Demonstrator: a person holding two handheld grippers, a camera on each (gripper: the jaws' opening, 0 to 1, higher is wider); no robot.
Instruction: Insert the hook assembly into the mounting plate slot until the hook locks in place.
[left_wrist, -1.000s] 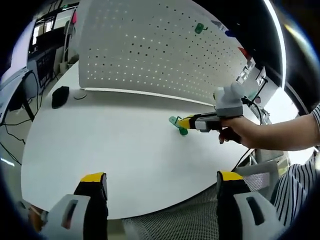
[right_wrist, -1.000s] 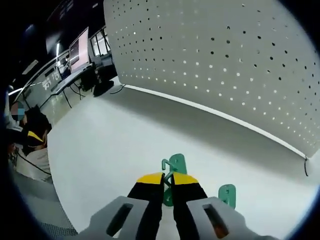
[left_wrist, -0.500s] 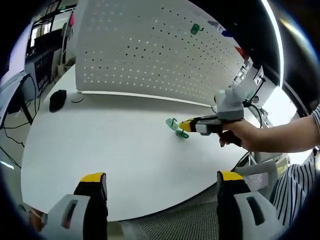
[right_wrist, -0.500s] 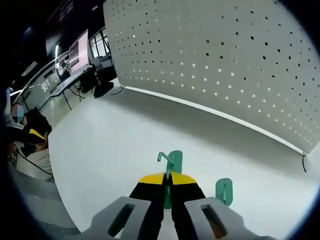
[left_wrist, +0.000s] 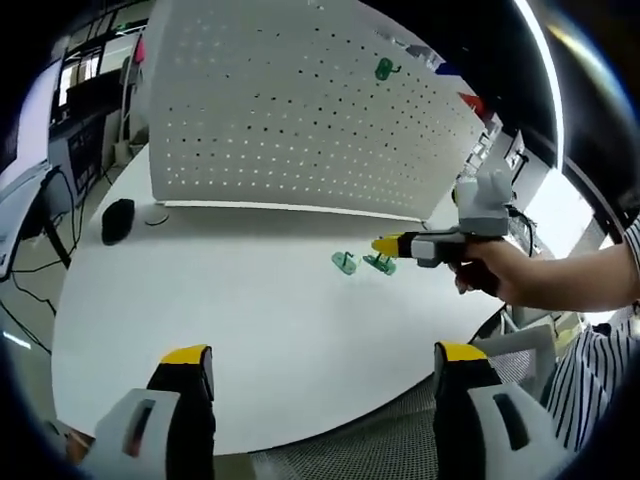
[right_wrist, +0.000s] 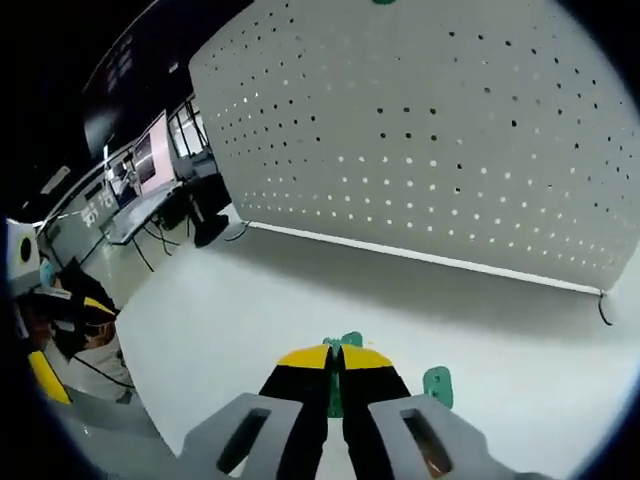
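Note:
My right gripper (right_wrist: 335, 357) is shut on a green hook piece (right_wrist: 346, 341) whose top shows just past the yellow tips. A second green piece (right_wrist: 437, 383) lies on the white table (right_wrist: 220, 330) to its right. Ahead stands the white pegboard (right_wrist: 450, 130). In the left gripper view the right gripper (left_wrist: 385, 243) reaches in from the right, held by a hand. One green piece (left_wrist: 380, 264) sits just under its tips and another green piece (left_wrist: 343, 263) a little beyond; I cannot tell which is gripped. A green hook (left_wrist: 384, 69) hangs high on the pegboard (left_wrist: 290, 120). My left gripper (left_wrist: 323, 355) is open over the table's near edge.
A black mouse (left_wrist: 117, 220) with a cable lies at the table's far left by the pegboard foot. A person's arm (left_wrist: 570, 280) comes in from the right. Desks with monitors (right_wrist: 150, 190) stand beyond the table. A mesh chair (left_wrist: 380, 440) sits below the near edge.
The right gripper view has tilted up toward the pegboard, with the hook still gripped and less of it showing past the tips. In the left gripper view the right gripper sits slightly farther right.

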